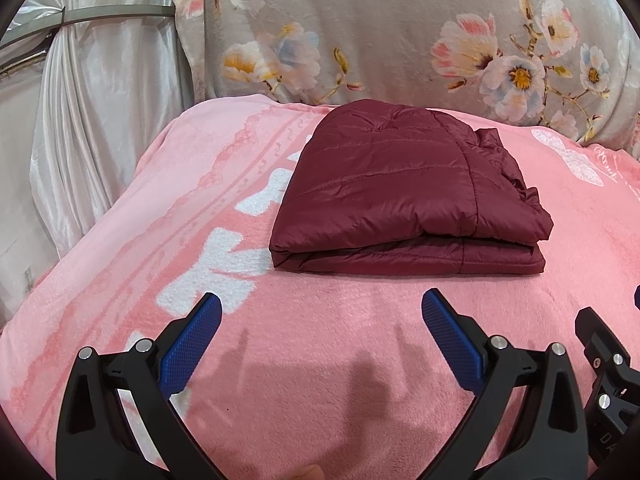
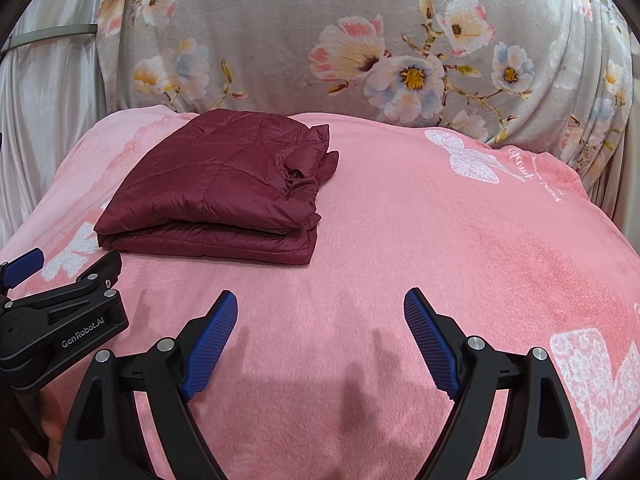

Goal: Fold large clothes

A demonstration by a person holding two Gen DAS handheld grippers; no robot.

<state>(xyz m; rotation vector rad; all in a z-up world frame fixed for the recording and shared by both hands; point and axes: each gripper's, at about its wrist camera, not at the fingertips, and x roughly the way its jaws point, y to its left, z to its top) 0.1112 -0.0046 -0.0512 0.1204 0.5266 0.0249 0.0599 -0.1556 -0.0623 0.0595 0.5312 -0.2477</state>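
Both tools, left tool (image 1: pixel 321 322) and right tool (image 2: pixel 321 320), hover with jaws spread and empty over the pink blanket (image 2: pixel 400 240), clear of the jacket (image 1: pixel 400 196), which lies folded ahead, apparently finished.

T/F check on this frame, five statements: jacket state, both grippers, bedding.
1. The maroon jacket lies folded on the pink blanket. True.
2. The left gripper is shut on the jacket. False: it is open, with nothing between its pads, short of the jacket.
3. The right gripper is open and holds nothing. True.
4. The jacket lies spread out flat, sleeves extended. False: it is a compact layered bundle.
5. A floral grey blanket rises behind the pink blanket. True.
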